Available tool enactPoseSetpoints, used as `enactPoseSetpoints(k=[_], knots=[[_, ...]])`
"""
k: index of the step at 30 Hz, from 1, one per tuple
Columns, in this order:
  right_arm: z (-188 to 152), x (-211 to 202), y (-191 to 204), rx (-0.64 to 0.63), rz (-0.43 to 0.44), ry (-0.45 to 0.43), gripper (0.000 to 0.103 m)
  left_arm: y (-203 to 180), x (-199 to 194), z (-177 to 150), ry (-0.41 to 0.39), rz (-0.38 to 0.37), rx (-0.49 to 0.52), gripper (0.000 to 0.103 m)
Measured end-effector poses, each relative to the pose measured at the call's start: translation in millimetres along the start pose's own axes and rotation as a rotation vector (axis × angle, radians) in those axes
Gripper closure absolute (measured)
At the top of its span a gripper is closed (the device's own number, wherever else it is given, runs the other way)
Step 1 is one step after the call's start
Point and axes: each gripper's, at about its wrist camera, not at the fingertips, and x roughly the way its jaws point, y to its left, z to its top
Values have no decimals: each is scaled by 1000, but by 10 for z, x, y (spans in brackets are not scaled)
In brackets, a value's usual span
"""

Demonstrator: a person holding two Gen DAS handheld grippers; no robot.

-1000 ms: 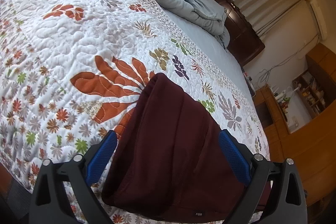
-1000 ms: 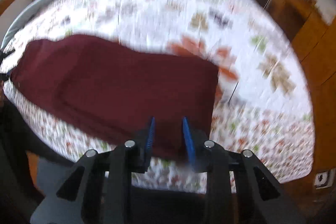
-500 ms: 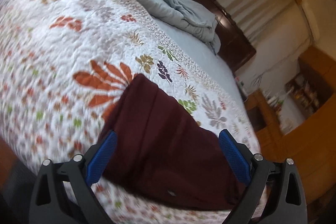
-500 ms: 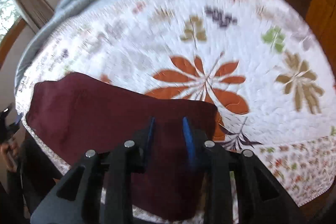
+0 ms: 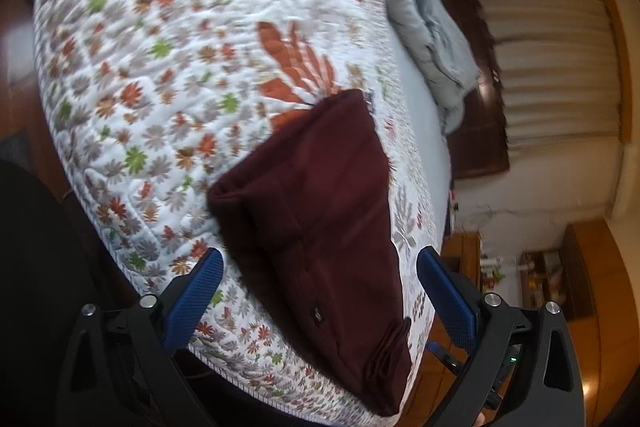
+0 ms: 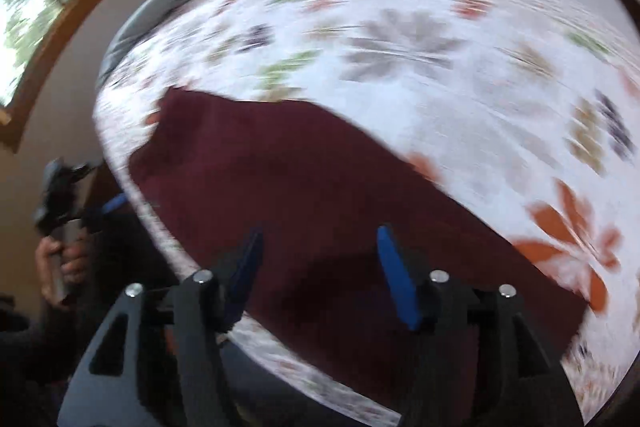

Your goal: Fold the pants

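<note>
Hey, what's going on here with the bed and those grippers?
A person with a gripper in each hand is folding dark red pants on a floral quilt. The pants lie folded near the bed's edge. The left gripper is open above them; the right gripper's jaws are opening, gripping nothing.

dark maroon soft-fabric pants (image 5: 320, 195) lie folded in a flat long band, running from 12 toward 6 o'clock over the bed's near edge.

I see dark red pants (image 5: 320, 211) on a white quilt (image 5: 168, 27) with orange, green and grey flowers. At two o'clock lies a pale blue blanket (image 5: 428, 23). My fingers (image 5: 196, 295) are blue.
</note>
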Motion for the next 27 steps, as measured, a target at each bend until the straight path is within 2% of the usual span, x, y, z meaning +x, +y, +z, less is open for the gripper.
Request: enactPoseSetpoints(k=[7,9,13,15,17,18,19,22,27], knots=[[655,305,749,-177,21,111,41,130,228,61,-13,42,-54,5],[832,422,903,-216,41,143,40,184,310,80,-2,32,-82,5],[1164,649,1174,-307,88,210,33,168,403,90,4,8,-70,5],[1396,809,1329,-359,121,263,26,158,440,72,3,-3,-51,7],[1571,951,1450,-397,139,303,24,149,462,51,1,-4,-42,18],[1697,1075,1543,-427,144,334,23,150,460,37,-3,30,-37,28],[1780,1180,1614,-450,147,356,23,158,461,31,-5,40,-38,31],[2016,1541,1864,-527,171,429,22,224,438,5,-8,25,-54,36],[2172,2162,2193,-639,197,560,22,247,447,11,-6,20,-48,41]])
